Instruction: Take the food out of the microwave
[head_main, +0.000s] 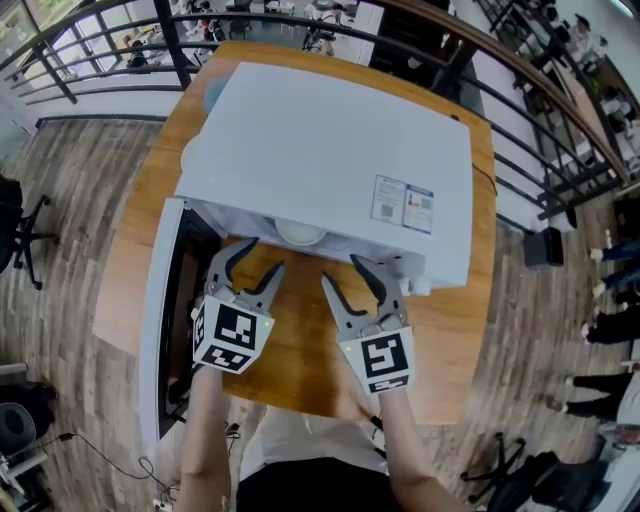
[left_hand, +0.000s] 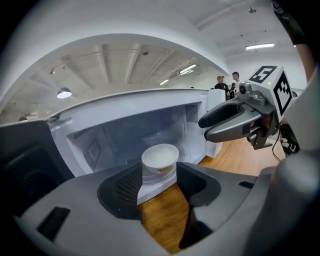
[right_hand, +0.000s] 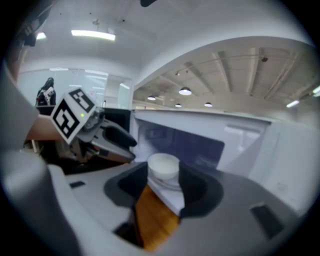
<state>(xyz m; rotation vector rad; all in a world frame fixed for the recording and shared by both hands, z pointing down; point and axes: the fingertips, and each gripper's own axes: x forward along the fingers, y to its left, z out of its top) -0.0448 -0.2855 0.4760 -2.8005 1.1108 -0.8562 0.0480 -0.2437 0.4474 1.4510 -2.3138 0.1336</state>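
The microwave (head_main: 320, 130) door (head_main: 160, 320) is open; the bowl of food (head_main: 300, 234) sits inside, untouched. Left gripper (head_main: 258, 262) and right gripper (head_main: 342, 272) hover before it, jaws wide, empty. Lifting out remains.

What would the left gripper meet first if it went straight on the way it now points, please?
Likely the white bowl in the open microwave; the left gripper frames it between open jaws, depth unclear.
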